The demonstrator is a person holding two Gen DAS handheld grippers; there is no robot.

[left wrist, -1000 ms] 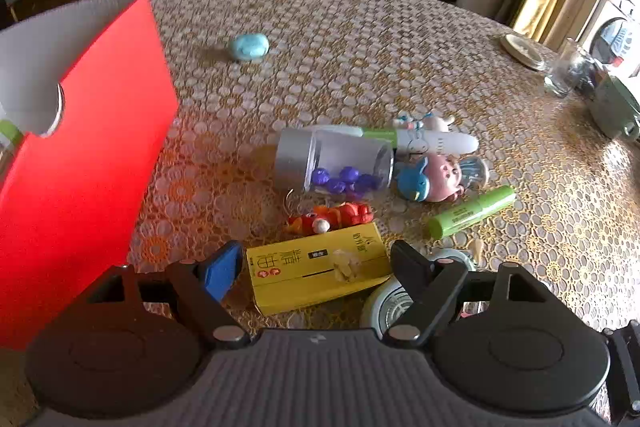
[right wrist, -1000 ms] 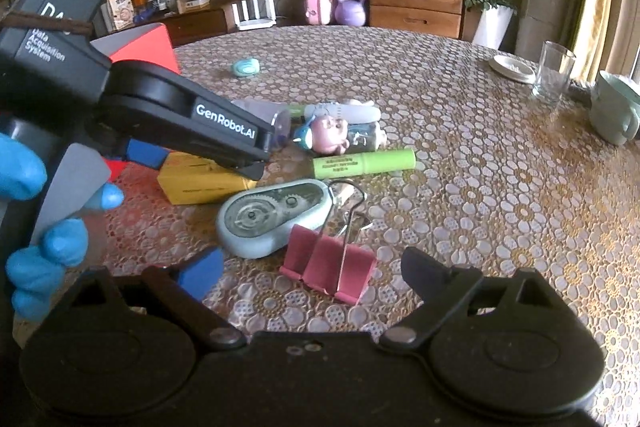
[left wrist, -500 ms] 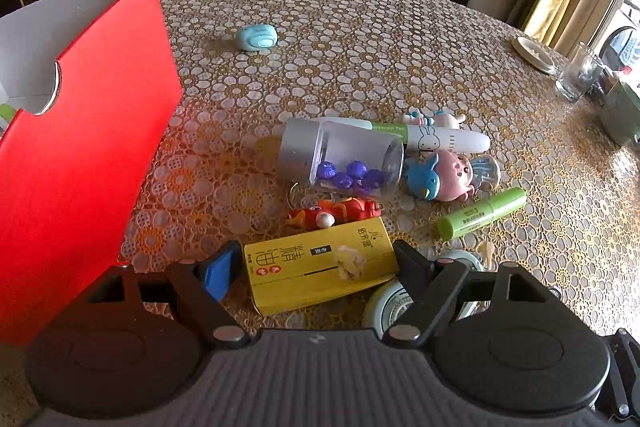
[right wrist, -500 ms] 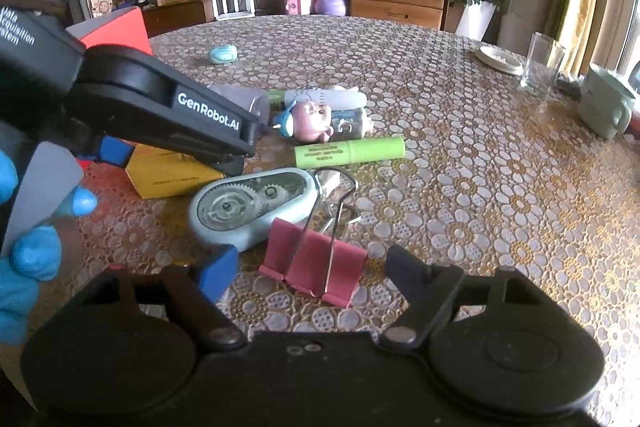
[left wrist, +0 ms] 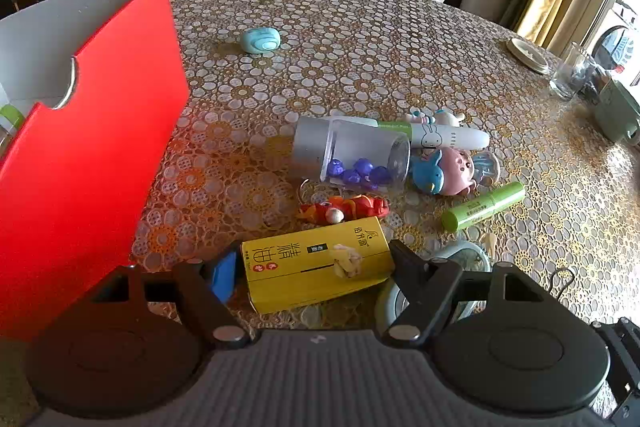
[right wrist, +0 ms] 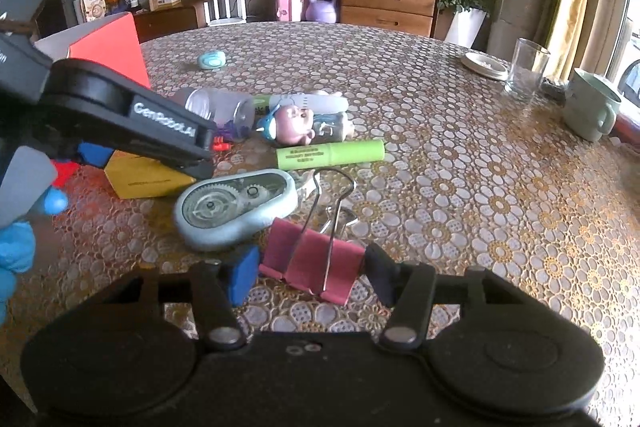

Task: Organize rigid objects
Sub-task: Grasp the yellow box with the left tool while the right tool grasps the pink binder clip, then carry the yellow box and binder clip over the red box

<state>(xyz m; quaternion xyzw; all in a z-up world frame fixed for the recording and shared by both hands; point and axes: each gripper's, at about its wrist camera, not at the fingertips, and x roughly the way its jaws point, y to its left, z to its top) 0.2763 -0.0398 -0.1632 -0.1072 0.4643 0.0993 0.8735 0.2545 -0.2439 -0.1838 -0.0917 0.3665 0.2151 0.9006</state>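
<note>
Right, right claw clamped on one pink binder clip; left claw closing around one yellow box; one green tube beside.

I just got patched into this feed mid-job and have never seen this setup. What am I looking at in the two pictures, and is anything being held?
There is no robot arm: a person holds a two-finger gripper in each hand, and each picture comes from a fisheye camera on one gripper, looking along its fingers.

In the left wrist view, the left gripper is closing around a yellow box; its fingers flank the box but do not clearly press it yet. A red carton stands at the left.

In the right wrist view, the right gripper is shut on a pink binder clip lying on the lace-covered table. Nearby lie a correction tape dispenser, a green tube and a pink toy. The gloved hand carries the left gripper.
</note>
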